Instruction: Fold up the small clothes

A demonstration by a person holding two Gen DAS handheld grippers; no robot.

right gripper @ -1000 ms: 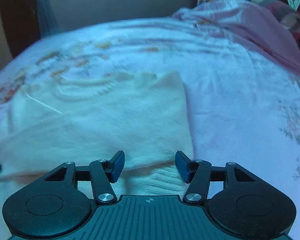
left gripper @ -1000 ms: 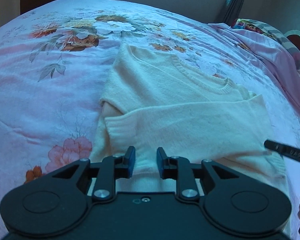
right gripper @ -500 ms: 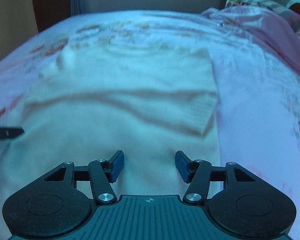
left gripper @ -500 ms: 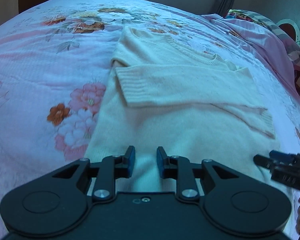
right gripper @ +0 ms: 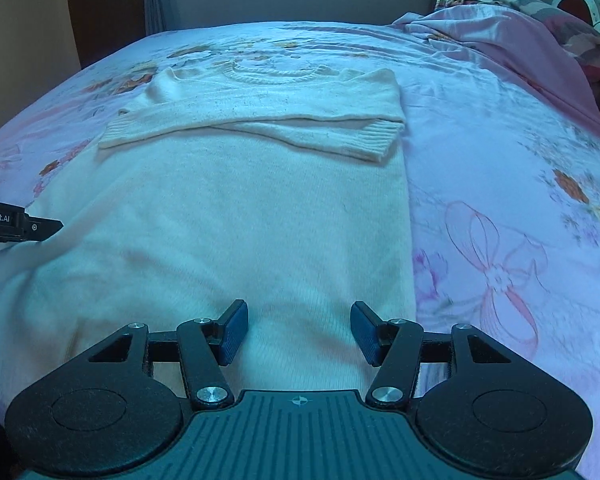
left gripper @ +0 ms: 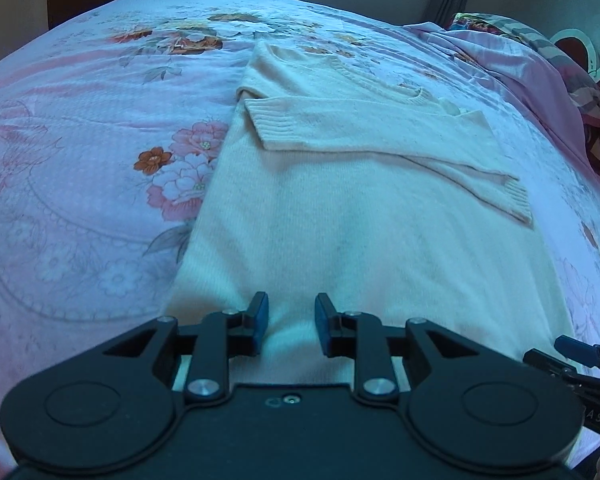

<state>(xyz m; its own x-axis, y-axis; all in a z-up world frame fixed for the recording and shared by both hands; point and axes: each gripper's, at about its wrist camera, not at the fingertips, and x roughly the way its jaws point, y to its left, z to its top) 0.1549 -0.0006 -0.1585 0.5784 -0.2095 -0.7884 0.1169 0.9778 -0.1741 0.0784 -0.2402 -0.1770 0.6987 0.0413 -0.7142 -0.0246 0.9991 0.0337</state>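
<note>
A cream knit sweater [left gripper: 360, 240] lies flat on the floral bed sheet [left gripper: 80, 160], neckline at the far end. Both sleeves are folded across its chest, with ribbed cuffs [left gripper: 276, 128] at each side. My left gripper [left gripper: 290, 308] hovers over the lower left part of the sweater, its jaws a little apart with nothing between them. My right gripper [right gripper: 298, 316] stands open wider over the sweater [right gripper: 240, 220] near its lower right edge, also holding nothing. The right gripper's tip [left gripper: 572, 354] shows at the lower right of the left wrist view.
A bunched pink blanket [right gripper: 500, 28] and patterned pillows lie along the bed's far right side. A wall and curtain stand beyond the bed's far end. The pink floral sheet [right gripper: 500, 200] spreads to either side of the sweater.
Both grippers have drawn back from the folded sleeves toward the sweater's lower end, so more of its body shows. Neither gripper's jaws changed visibly.
</note>
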